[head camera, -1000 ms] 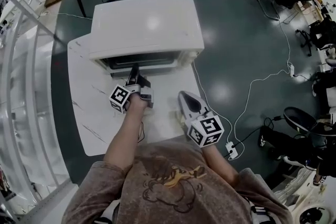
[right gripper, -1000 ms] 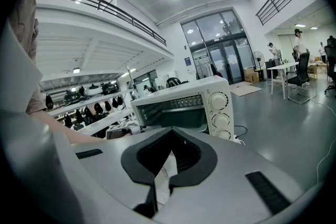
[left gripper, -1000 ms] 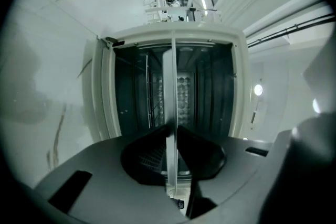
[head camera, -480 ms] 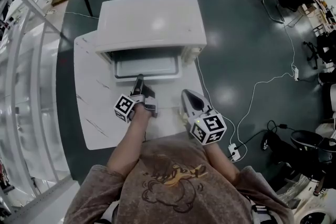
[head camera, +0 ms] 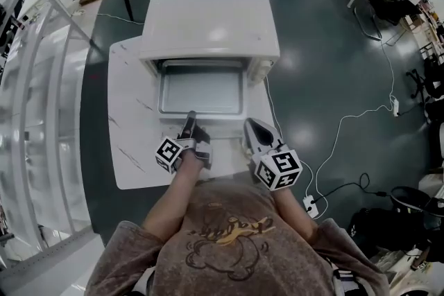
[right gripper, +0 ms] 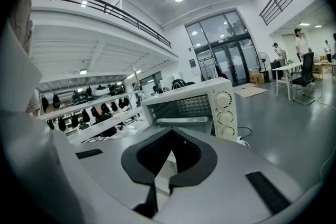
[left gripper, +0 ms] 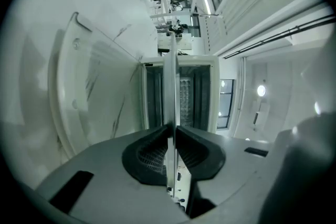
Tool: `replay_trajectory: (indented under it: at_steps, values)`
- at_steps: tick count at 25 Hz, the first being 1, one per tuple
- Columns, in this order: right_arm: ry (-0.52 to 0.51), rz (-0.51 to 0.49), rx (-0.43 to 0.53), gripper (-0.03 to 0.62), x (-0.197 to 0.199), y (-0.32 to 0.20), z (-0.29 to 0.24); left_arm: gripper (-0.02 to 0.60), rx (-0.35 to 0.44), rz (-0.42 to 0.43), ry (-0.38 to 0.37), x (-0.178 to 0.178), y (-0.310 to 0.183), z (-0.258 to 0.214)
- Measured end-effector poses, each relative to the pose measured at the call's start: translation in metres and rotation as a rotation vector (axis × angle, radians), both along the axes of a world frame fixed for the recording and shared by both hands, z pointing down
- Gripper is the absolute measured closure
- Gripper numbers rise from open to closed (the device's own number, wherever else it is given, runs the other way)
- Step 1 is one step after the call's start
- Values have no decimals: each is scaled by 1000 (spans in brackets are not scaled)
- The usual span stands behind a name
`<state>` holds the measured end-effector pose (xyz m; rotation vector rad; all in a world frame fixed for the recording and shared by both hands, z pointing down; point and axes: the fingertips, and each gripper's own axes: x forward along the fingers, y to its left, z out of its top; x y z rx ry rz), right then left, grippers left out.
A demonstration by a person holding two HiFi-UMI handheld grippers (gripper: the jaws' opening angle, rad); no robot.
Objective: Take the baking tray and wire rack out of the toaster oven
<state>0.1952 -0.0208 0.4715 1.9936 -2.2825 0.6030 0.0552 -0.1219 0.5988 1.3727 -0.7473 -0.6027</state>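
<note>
The left tongs (head camera: 189,118) pinch the tray (head camera: 201,90) by its lower edge, mid-frame. The right tongs (head camera: 250,127), pressed together and empty, sit near its lower-right corner.

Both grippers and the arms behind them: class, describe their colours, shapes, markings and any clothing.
The left gripper and right gripper have pale-grey bodies tapering forward, with black ridged pads. Each carries a white cube printed with black square markers. The person wears a brown short-sleeved T-shirt with a cartoon print.

Grey baking tray (head camera: 201,90) drawn mostly out of toaster oven (head camera: 211,28).
</note>
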Motion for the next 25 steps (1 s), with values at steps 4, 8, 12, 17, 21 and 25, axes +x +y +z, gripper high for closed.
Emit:
replay_trajectory:
  at_steps: [4, 8, 12, 17, 21, 25]
  values:
    - [-4, 1, 2, 602, -2, 4, -2, 538, -8, 11, 7, -9, 18, -3]
    - [-22, -13, 18, 602, -11, 3, -7, 538, 0, 27, 7, -20, 33, -7]
    - [-25, -39, 34, 602, -22, 2, -12, 537, 11, 28, 25, -33, 48, -16]
    - [-39, -62, 54, 602, -34, 1, -21, 537, 37, 14, 17, -59, 59, -22]
    - [-40, -107, 73, 602, -46, -3, -26, 537, 43, -48, 26, -84, 63, -26]
    - [-49, -170, 76, 602, -62, -14, -27, 537, 48, -133, 25, -113, 62, -30]
